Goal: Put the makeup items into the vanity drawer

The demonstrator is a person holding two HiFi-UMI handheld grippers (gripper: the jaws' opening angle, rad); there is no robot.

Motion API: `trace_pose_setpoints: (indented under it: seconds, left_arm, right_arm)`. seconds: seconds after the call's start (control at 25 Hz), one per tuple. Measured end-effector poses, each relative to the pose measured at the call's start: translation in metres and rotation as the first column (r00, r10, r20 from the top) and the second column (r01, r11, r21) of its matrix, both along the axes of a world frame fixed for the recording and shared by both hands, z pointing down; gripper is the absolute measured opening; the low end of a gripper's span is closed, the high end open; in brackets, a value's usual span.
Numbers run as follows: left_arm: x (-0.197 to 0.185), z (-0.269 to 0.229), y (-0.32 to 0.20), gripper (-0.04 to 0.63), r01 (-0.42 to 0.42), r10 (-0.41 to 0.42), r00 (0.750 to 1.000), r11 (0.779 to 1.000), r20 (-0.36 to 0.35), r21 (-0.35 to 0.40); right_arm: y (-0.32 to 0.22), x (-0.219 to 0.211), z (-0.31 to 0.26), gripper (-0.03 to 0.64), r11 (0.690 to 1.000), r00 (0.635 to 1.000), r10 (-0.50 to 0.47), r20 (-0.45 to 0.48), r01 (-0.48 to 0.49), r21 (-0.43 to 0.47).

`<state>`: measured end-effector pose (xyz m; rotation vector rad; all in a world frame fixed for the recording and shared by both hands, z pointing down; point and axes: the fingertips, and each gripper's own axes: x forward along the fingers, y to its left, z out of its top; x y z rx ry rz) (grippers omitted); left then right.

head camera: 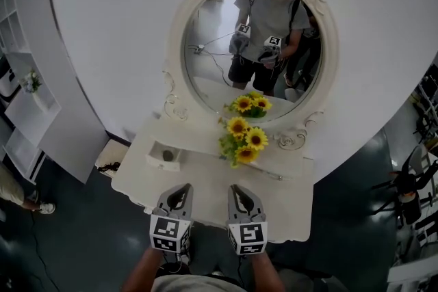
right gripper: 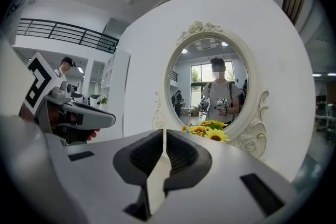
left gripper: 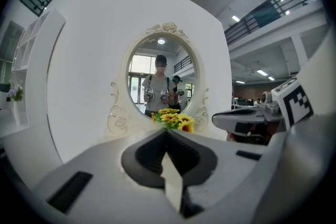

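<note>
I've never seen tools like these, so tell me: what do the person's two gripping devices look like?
The left hand-held gripper and right hand-held gripper match: pale grey plastic shells tapering to two jaws with dark ribbed pads inside. Each carries a cube of black-and-white square markers at the rear.

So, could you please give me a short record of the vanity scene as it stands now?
Setting: white vanity table with an oval mirror
On top: sunflowers; small tray holding a dark item; thin stick-like item
Left gripper: fingers together, empty
Right gripper: fingers all but together, empty
Position: both grippers at the table's near edge
Drawer: none seen open
</note>
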<state>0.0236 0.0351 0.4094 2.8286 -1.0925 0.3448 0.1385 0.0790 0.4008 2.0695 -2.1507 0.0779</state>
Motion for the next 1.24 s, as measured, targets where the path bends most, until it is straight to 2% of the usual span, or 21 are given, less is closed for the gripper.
trace_pose_setpoints:
  seconds: [0.28, 1.24]
  left_arm:
    - [0.008, 0.002, 0.015, 0.000, 0.005, -0.005, 1.000, 1.000, -0.002, -0.004]
    - [0.000, 0.000, 0.012, 0.000, 0.035, -0.035, 0.999, 0.999, 0.005, -0.001]
  right_arm:
    - [0.015, 0.007, 0.003, 0.028, 1.000, 1.000, -0.010, -0.007, 0.010, -0.008]
    - [0.005, -0.006, -0.002, 0.025, 0.998, 0.998, -0.059, 0.003, 0.059, 0.007]
